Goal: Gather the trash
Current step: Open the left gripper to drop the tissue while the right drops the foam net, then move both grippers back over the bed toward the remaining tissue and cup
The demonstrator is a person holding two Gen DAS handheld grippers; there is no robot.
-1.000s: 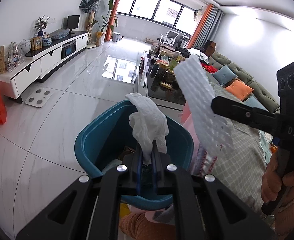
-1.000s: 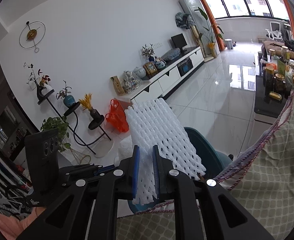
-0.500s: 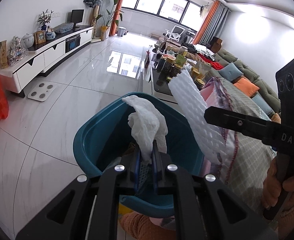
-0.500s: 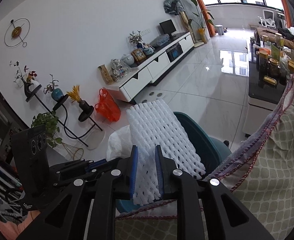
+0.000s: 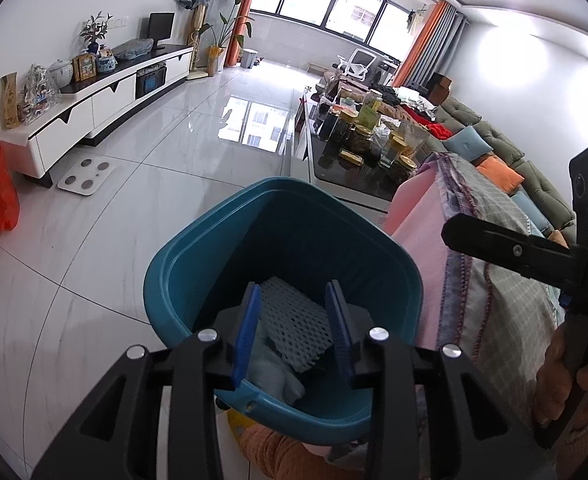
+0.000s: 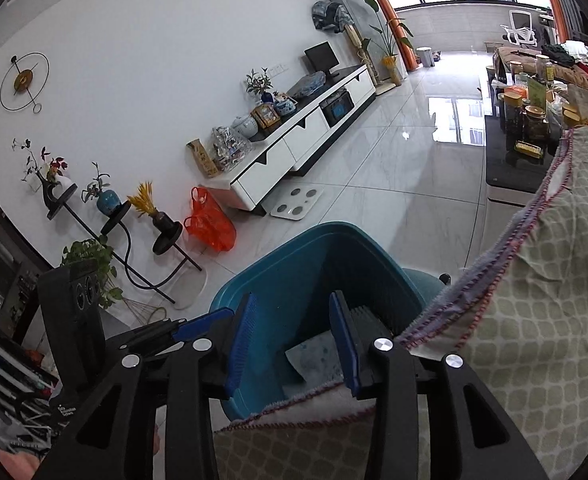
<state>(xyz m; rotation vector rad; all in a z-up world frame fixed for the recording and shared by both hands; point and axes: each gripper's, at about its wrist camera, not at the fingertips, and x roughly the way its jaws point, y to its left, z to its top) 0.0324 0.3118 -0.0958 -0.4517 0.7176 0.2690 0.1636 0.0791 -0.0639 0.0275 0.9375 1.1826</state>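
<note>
Both grippers, left point(image 5: 294, 320) and right point(image 6: 292, 336), just opened, jaws apart and empty; foam net point(image 5: 294, 326) and tissue point(image 5: 274, 372) lie below in teal bin point(image 5: 182, 264).

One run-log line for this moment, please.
left tongs: just opened, empty | right tongs: just opened, empty | foam net, tissue: in teal bin

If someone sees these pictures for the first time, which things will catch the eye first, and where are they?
First comes the teal bin on the pale floor in the middle, with white foam netting and a crumpled tissue lying inside. The left gripper and right gripper frame it from above, both open and holding nothing. An orange plastic bag glows beside the white TV cabinet.
</note>
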